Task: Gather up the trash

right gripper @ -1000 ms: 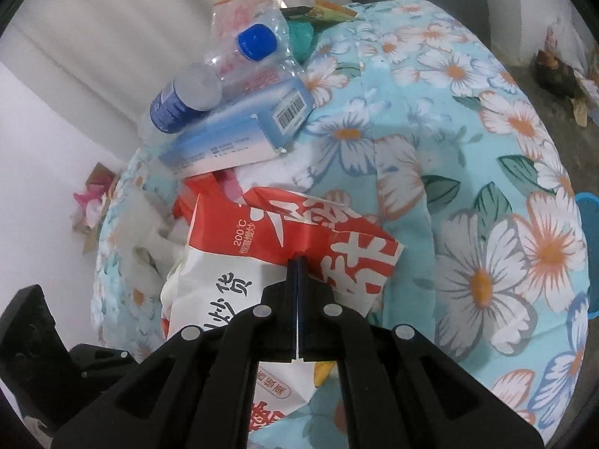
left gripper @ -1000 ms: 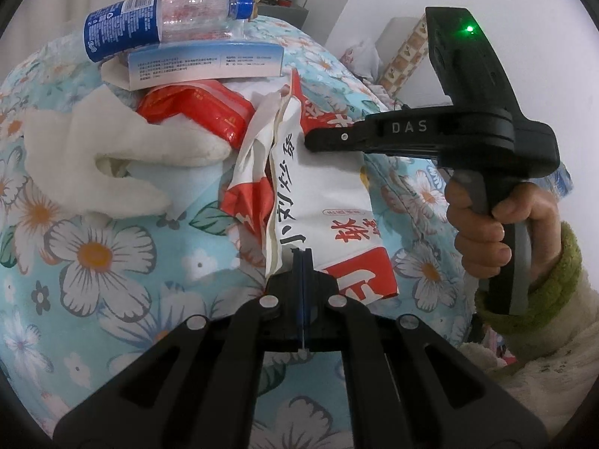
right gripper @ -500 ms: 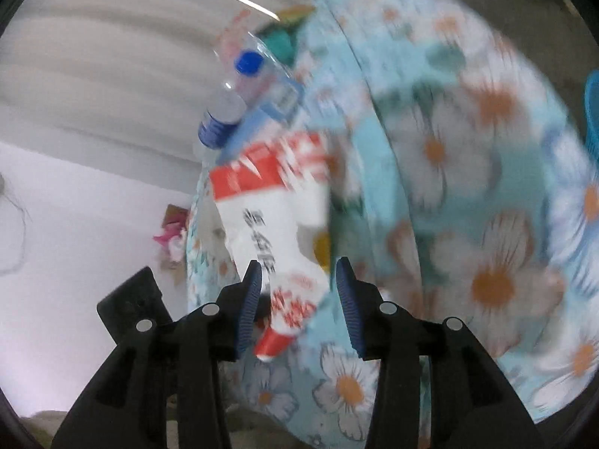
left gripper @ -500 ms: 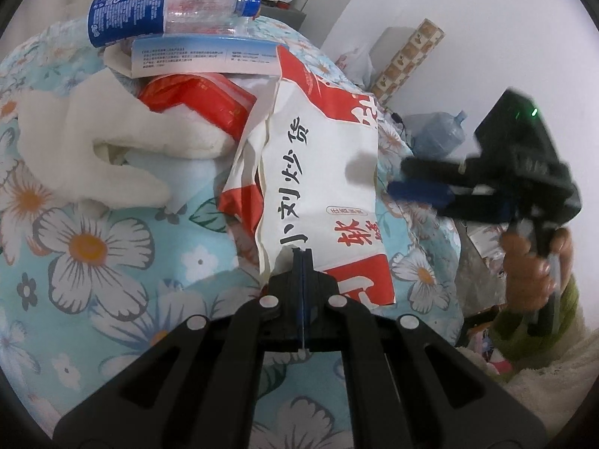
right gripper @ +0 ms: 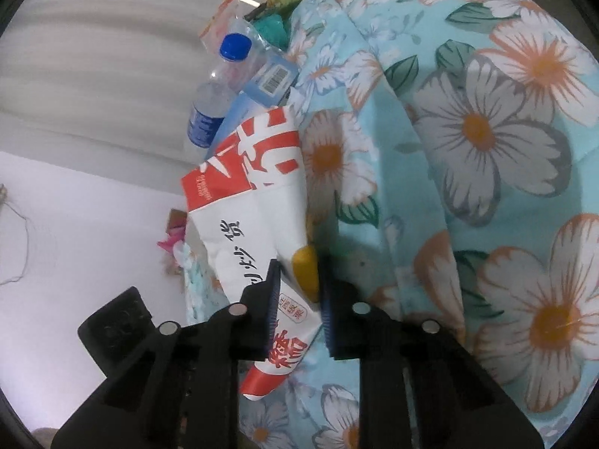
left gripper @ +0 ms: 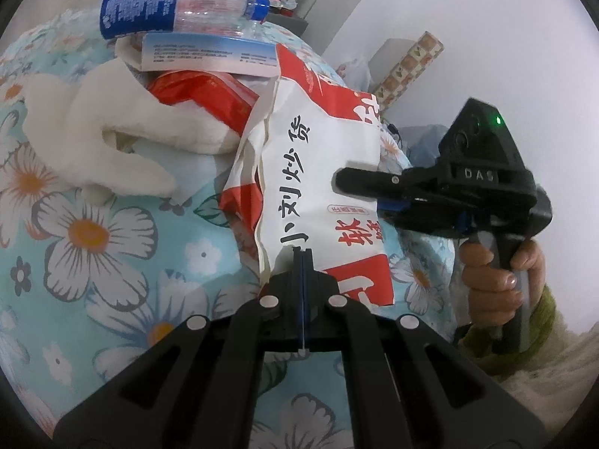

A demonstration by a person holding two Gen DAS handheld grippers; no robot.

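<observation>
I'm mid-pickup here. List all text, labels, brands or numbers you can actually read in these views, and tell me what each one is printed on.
"DAS": on the body of the right gripper, seen from the left wrist.
"小刘炒货": black characters down the white front of the snack bag.
Large red characters and the small red oval stamp on the bag: partly cut off, unreadable.
Blue bottle label: too small.
Blue-and-white box print and its barcode: too small.

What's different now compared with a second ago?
The right gripper let go of the red and white snack bag, swung away to the side and came back; its jaws are closing around the bag's edge again. The left gripper stayed shut on the bag's bottom. The bottle and box haven't moved.
</observation>
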